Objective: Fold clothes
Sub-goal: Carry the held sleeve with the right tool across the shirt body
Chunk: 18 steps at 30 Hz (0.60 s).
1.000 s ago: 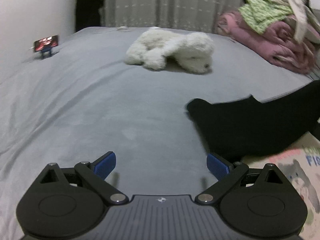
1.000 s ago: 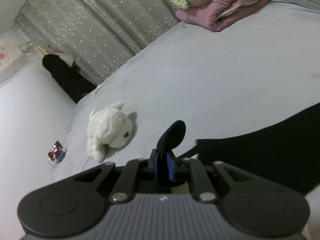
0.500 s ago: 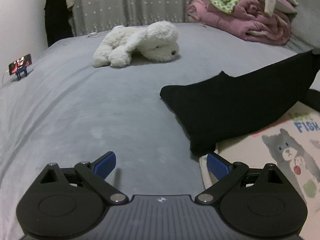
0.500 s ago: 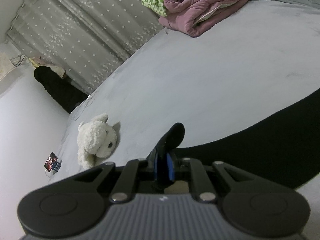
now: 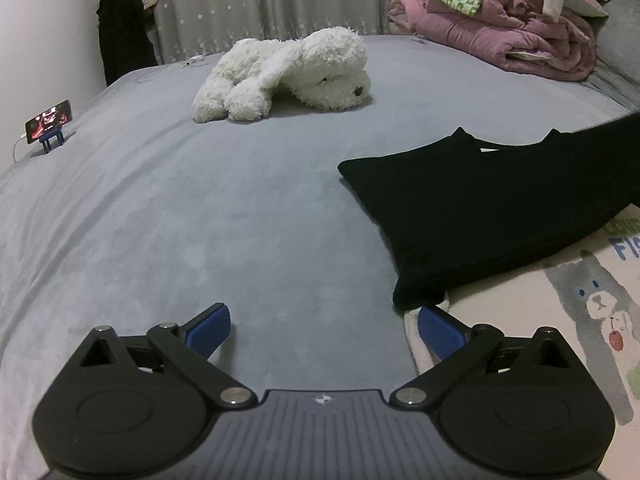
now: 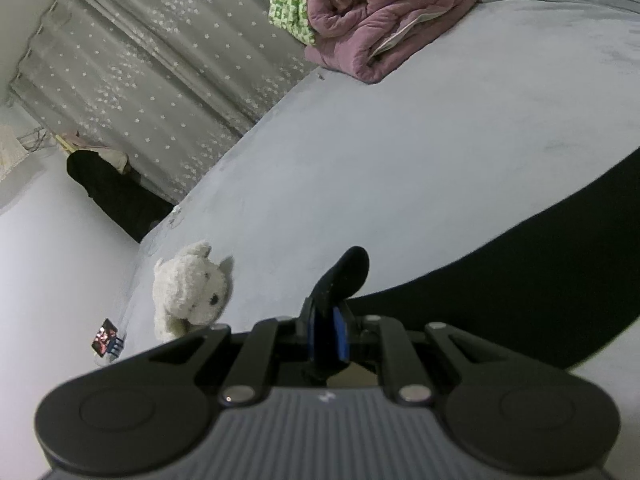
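The only writing I could read was on the cream cloth at my near right: blue letters "FI" cut off by the frame edge, above a printed grey bear. The line of paler letters over it was too cropped to read.

My left tongs stood wide, nothing between the blue pads, low over the grey bed, the right pad just beside the cream cloth's edge. My right tongs were pinched narrow on a fold of the black shirt, a tab of black fabric sticking up past the pads.

The shirt lay at the right of the bed, its near corner overlapping the cream cloth. A second before, it had been a bunched shape with one corner lifted; now it was spread flatter, its neckline showing at the far edge. The white plush dog, the phone on its stand at far left and the pink quilt at far right all sat closer in my left view than before.
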Motion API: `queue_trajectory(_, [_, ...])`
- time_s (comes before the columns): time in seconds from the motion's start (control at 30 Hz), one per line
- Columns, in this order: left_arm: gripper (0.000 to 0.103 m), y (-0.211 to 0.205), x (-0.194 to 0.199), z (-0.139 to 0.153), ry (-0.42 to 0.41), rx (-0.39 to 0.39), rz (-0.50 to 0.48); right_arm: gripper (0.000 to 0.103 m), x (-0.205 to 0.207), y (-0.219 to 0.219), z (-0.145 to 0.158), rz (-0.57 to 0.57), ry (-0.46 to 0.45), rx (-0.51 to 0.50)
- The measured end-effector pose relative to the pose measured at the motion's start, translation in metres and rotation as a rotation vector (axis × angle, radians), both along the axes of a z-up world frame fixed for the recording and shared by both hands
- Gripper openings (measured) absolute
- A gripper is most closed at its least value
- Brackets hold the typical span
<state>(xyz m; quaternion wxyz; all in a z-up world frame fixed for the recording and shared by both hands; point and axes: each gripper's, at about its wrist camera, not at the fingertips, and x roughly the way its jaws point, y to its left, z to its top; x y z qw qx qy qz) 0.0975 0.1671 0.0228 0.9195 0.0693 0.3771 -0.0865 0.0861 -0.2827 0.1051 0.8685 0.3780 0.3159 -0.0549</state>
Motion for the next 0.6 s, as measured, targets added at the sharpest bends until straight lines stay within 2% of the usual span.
queue_trajectory(0.13, [0.102, 0.002, 0.001, 0.0, 0.008, -0.006, 0.003, 0.01, -0.001, -0.009, -0.022, -0.013, 0.06, -0.045])
queue_trajectory(0.23, [0.102, 0.002, 0.001, 0.0, 0.012, -0.005, 0.004, 0.01, -0.001, -0.017, -0.041, -0.02, 0.124, -0.033])
queue_trajectory(0.43, [0.102, 0.004, 0.002, 0.0, 0.018, -0.008, 0.009, 0.01, -0.003, -0.02, -0.058, -0.016, 0.147, -0.033])
queue_trajectory(0.6, [0.102, 0.009, 0.004, -0.001, 0.016, 0.027, 0.051, 0.01, -0.003, -0.018, -0.069, 0.018, 0.193, -0.109])
